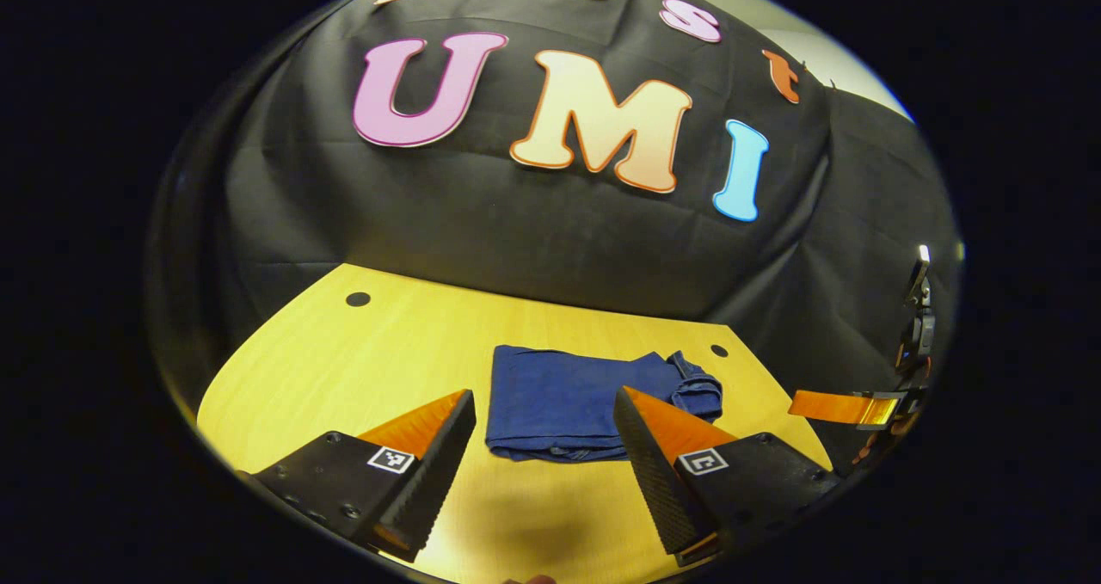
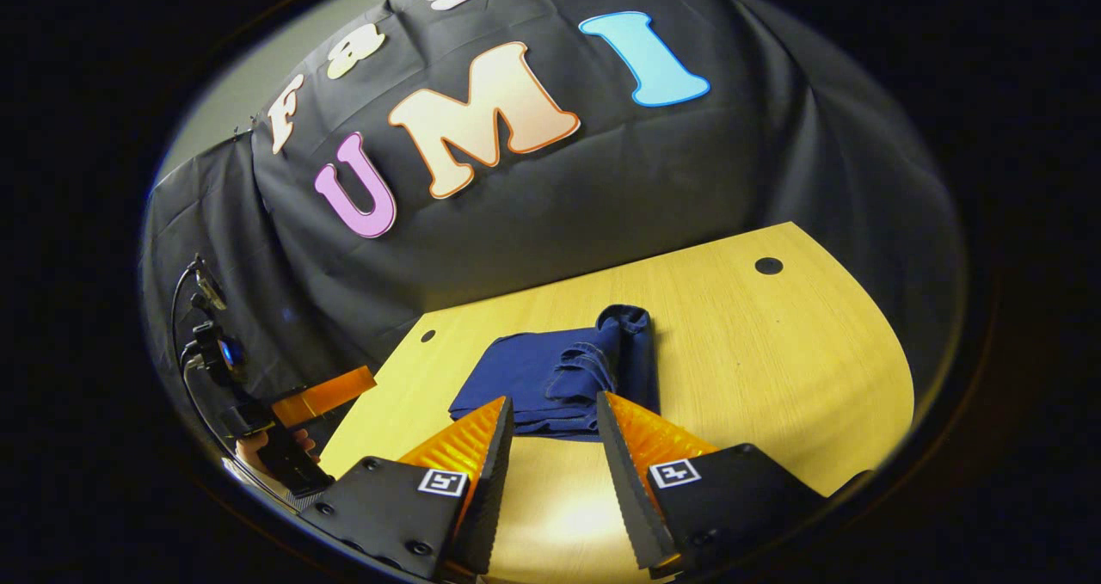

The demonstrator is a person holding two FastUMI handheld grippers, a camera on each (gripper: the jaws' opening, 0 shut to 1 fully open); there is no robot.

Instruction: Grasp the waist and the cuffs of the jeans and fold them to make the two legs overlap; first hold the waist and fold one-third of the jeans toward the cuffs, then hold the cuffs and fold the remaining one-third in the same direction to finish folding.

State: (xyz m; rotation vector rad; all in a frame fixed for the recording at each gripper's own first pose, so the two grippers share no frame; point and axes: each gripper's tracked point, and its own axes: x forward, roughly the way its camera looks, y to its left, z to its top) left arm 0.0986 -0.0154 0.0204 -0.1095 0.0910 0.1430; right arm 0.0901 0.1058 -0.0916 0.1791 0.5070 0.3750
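The dark blue jeans [image 1: 572, 402] lie folded into a compact stack on the wooden table [image 1: 361, 369], with a bunched edge at their right end. My left gripper [image 1: 544, 408] hovers open just short of the stack, nothing between its fingers. In the right gripper view the same jeans [image 2: 568, 373] lie ahead, a rumpled fold on top. My right gripper [image 2: 555, 408] is open near the stack's front edge, holding nothing. Part of the right gripper [image 1: 860, 408] appears at the far right of the left gripper view; the left gripper [image 2: 318, 395] and a hand appear at left in the right gripper view.
The table has small round holes [image 1: 358, 298] near its back corners [image 2: 768, 266]. Black cloth walls the booth behind the table. Bare wood [image 2: 774, 369] lies on either side of the jeans.
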